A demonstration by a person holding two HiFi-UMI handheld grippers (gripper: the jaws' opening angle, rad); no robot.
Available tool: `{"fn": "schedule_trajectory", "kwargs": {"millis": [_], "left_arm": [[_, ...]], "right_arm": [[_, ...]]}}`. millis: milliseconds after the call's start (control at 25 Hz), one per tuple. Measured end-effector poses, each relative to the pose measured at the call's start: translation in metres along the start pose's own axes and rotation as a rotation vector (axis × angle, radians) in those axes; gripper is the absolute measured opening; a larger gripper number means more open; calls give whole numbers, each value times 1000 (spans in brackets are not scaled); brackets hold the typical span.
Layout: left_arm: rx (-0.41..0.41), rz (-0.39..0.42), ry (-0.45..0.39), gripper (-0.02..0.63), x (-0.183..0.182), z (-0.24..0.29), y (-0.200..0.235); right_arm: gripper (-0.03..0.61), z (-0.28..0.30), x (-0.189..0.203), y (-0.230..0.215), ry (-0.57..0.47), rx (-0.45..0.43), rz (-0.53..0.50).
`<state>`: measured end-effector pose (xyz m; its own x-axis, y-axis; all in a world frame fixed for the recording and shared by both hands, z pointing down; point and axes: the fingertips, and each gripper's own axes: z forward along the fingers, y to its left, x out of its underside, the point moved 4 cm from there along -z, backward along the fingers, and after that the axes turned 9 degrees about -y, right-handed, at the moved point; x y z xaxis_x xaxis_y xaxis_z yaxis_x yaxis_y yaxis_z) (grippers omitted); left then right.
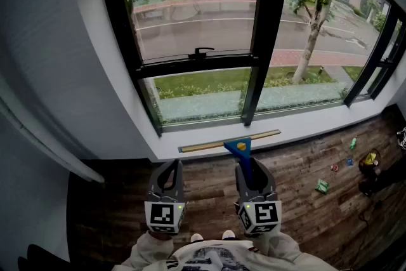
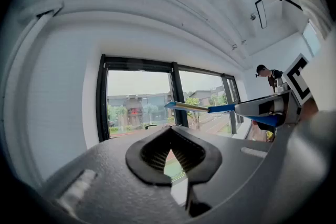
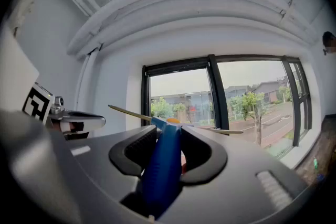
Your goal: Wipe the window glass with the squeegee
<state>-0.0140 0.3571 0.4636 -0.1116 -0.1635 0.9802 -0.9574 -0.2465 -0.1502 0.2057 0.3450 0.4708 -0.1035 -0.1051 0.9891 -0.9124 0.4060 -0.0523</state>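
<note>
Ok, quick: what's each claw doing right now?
Left claw: shut, nothing in it.
Right claw: shut on the blue plastic-handled squeegee.

Colours: blue-handled plastic squeegee (image 1: 243, 152) with orange knob and brass-yellow blade bar; black window frame (image 1: 269, 28); dark brown wood-grain plank floor (image 1: 304, 165); dark grey left gripper (image 1: 169, 168) and right gripper (image 1: 252, 169), cubes white with black square markers.

- Squeegee (image 3: 161, 165): smooth, glossy blue plastic handle; dull brass-coloured blade rail.
- Left gripper (image 2: 170, 145), right gripper (image 3: 167, 128): matt grey, fine-grained plastic shells; ribbed black pads (image 2: 153, 151).
- Floor (image 1: 304, 162): dark, rough-grained wood planks.
- Window glass (image 1: 190, 3): smooth, clear.
- Window frame (image 1: 269, 22): matt black.
</note>
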Motion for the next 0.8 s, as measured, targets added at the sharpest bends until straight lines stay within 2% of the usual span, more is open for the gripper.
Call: {"fn": "schedule_trajectory", "kwargs": {"millis": [400,800], "left_arm": [[-26,35,12,0,-5,27,-82],[-49,33,36,0,4,49,-87]], "right_arm": [[149,-26,4,-82,15,-17,33],[149,-7,7,-103,-4,-44,43]]}}
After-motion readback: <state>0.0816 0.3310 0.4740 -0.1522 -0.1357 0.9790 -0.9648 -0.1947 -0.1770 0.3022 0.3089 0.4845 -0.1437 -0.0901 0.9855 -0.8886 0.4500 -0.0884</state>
